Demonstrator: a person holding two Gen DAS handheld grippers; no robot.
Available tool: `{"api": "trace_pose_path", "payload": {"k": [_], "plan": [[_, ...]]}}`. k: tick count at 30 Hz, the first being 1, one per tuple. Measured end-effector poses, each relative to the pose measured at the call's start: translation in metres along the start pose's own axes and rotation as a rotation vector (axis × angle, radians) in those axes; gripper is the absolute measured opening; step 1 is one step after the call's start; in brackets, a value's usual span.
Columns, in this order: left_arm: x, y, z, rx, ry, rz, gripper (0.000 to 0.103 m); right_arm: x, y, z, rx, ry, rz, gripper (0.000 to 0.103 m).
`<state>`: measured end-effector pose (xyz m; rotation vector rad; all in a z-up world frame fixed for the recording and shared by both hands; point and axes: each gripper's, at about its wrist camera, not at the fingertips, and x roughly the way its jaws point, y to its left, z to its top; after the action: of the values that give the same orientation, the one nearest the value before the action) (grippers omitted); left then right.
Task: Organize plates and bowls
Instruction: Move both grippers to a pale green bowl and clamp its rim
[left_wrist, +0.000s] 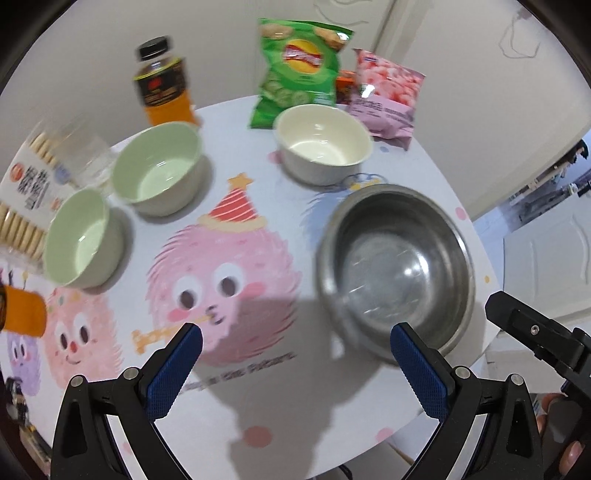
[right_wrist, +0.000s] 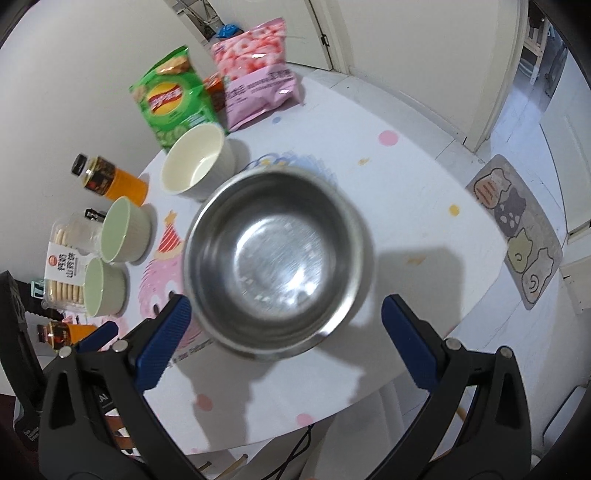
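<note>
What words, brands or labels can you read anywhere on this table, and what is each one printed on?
Nothing reads cleanly in either view.
Green chip bag: a red and yellow logo, its lettering blurred.
Pink snack bag: printed lines, too blurred to read.
Biscuit pack: large Chinese characters, not sharp enough to quote.
Orange drink bottle: dark label, unreadable.
Tablecloth: a line of print under the pink monster, smeared.

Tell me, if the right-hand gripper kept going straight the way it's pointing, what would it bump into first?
Most likely the steel bowl: it sits dead ahead between the open right gripper fingers, on the table. Depth is hard to judge, so the near rim may be what it meets.
</note>
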<state>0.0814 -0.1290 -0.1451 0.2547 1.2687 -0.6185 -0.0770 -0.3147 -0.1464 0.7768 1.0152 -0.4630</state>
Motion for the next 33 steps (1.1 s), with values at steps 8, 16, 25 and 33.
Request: {"api": "trace_pose_path", "payload": {"k": [8,16,25,33], "plan": [[-0.026,0.079,-0.034,-0.120,-0.032,0.047,0.103,0.015,0.048,-0.038,-0.018,0.044,0.079,0.103],[-0.035,0.172,-0.064,-0.386,-0.032,0.053,0.103,0.038,0.115,-0.063,-0.126,0.136,0.117,0.102],[-0.024,0.245,-0.054,-0.641,-0.066,0.060,0.103,0.089,0.184,-0.033,-0.234,0.243,0.178,0.103],[0.000,0.280,-0.027,-0.751,-0.044,0.059,0.103,0.158,0.240,-0.004,-0.187,0.405,0.283,0.103]]}}
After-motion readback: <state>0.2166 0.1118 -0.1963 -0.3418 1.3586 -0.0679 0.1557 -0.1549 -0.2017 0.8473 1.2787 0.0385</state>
